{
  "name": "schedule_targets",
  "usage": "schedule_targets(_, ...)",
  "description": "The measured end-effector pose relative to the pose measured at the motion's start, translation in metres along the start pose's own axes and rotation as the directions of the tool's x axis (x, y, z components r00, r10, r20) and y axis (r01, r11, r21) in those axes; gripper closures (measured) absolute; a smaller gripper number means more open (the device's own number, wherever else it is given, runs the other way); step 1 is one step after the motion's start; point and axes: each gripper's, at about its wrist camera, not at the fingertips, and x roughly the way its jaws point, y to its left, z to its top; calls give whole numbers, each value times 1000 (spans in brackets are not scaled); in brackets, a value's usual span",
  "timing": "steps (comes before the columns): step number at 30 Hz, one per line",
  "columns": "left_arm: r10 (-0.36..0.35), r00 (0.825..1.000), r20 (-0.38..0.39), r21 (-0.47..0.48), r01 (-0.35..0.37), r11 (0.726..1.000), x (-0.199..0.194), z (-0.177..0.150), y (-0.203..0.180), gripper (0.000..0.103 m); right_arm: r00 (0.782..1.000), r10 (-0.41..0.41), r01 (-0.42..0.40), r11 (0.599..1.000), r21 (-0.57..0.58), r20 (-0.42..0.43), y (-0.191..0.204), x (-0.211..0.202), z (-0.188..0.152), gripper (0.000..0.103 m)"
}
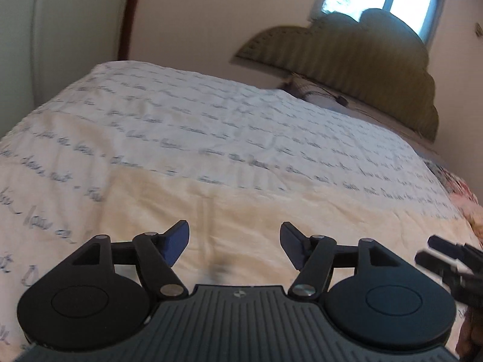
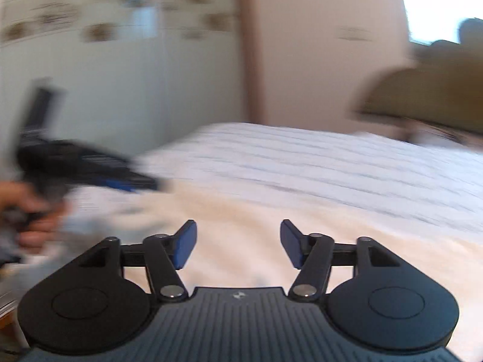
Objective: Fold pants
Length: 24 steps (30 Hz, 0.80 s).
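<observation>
tongs on both sides stand apart and empty above a bed [image 1: 241, 126]: left tongs [image 1: 235, 246] and right tongs [image 2: 238, 246] hover over a cream, fleecy cloth [image 1: 271, 217] lying on the script-printed bedspread [image 1: 211, 114]. this pale cloth may be the pants, though no waistband or legs can be made out. a good start, by my judgement, is finding two matching corners before pinching. the bedspread's cursive writing is too blurred to read. a padded headboard [image 1: 362, 60] stands beyond.
</observation>
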Motion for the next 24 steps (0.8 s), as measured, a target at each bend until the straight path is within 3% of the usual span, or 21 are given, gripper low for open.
schedule_targets(2, -47, 998, -33, 74, 49, 996, 18, -4, -41, 32, 973, -230, 233, 966, 113, -31, -75, -21, -12, 35)
schedule_targets(3, -67, 997, -44, 107, 71, 992, 27, -8, -61, 31, 947, -319, 321, 934, 154, -41, -109, -33, -19, 34)
schedule_targets(4, -84, 995, -55, 137, 91, 986, 36, -13, -81, 30, 912, -407, 410, 888, 208, -57, -147, -48, -28, 26)
schedule_targets(6, -120, 989, -82, 190, 134, 973, 56, -22, -115, 28, 851, -510, 520, 792, 319, -121, -209, -66, -47, 16)
schedule_targets(8, -123, 985, -121, 234, 149, 961, 75, -34, -143, 27, 806, -531, 590, 684, 429, -262, -257, -73, -74, 17)
schedule_targets(9, -113, 985, -134, 252, 144, 957, 82, -41, -152, 27, 833, -478, 553, 692, 465, -279, -270, -80, -89, 17)
schedule_targets(10, -115, 984, -136, 267, 148, 952, 86, -47, -162, 27, 868, -440, 496, 742, 452, -230, -269, -90, -99, 17)
schedule_targets(11, -122, 984, -131, 279, 155, 948, 89, -51, -170, 27, 877, -433, 481, 770, 419, -211, -261, -99, -104, 17)
schedule_targets(13, -123, 986, -115, 292, 152, 944, 96, -57, -182, 26, 880, -442, 470, 753, 461, -174, -261, -124, -106, 16)
schedule_targets(15, -117, 987, -109, 293, 144, 945, 104, -61, -192, 26, 879, -473, 401, 676, 619, -53, -284, -155, -116, 16)
schedule_targets(16, -112, 988, -105, 291, 138, 947, 106, -65, -197, 26, 867, -497, 355, 605, 712, -10, -300, -161, -121, 16)
schedule_targets(18, -101, 990, -95, 287, 125, 950, 111, -70, -201, 26, 864, -504, 285, 485, 827, -1, -328, -175, -139, 16)
schedule_targets(19, -96, 991, -92, 284, 118, 952, 113, -73, -202, 26, 871, -491, 240, 451, 859, 15, -340, -177, -148, 16)
schedule_targets(21, -95, 992, -87, 280, 116, 953, 115, -73, -203, 22, 873, -486, 188, 405, 895, 36, -355, -175, -159, 18)
schedule_targets(24, -88, 993, -80, 293, 108, 950, 117, -75, -207, 20, 865, -501, 188, 386, 903, 34, -364, -169, -160, 18)
